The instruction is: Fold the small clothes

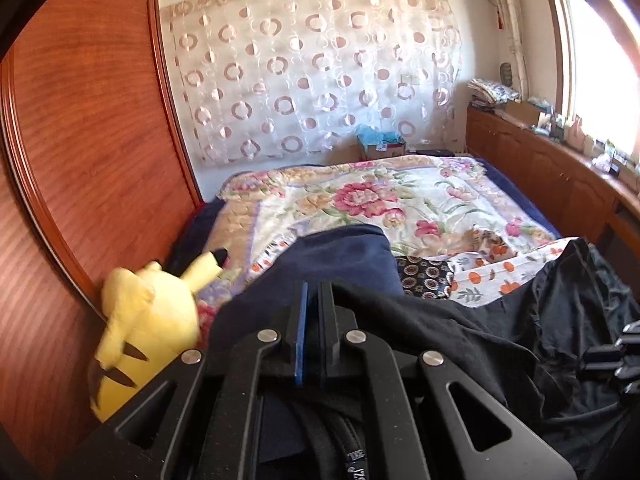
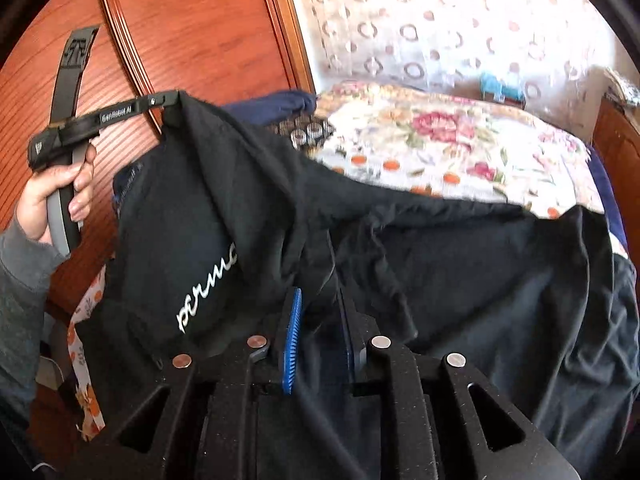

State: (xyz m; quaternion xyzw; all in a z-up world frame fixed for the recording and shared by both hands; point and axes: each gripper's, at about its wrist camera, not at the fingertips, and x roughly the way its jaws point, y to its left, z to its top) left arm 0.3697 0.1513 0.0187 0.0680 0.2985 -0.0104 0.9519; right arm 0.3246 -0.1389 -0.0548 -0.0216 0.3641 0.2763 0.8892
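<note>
A: Left wrist view first. The left gripper [image 1: 314,292] sits at lower centre, its fingers pressed together on a fold of the black shirt [image 1: 460,328]. The cloth runs off to the right edge, where a bit of the other tool shows. A navy garment [image 1: 344,256] lies just beyond the tips, a yellow plush [image 1: 148,320] at the left by the wooden headboard [image 1: 80,160], and the floral quilt [image 1: 380,200] fills the middle.

B: Over to the right wrist view. The right gripper [image 2: 320,308] is at lower centre, fingers narrow with shirt fabric bunched between them. I can't tell if the pads truly pinch it. At upper left a hand [image 2: 56,192] holds the left gripper [image 2: 176,100], and the shirt [image 2: 440,264] hangs from its tip, white lettering showing at centre left.

A: So the shirt's lifted at the left, sagging across the quilt toward the right.

B: My read: firm up that right hold on a matching edge. Then pull both tools apart until the cloth is taut and level.

A: Agreed. Smooth that bunching at the centre before laying it down, or the fold will come out crooked.
</note>
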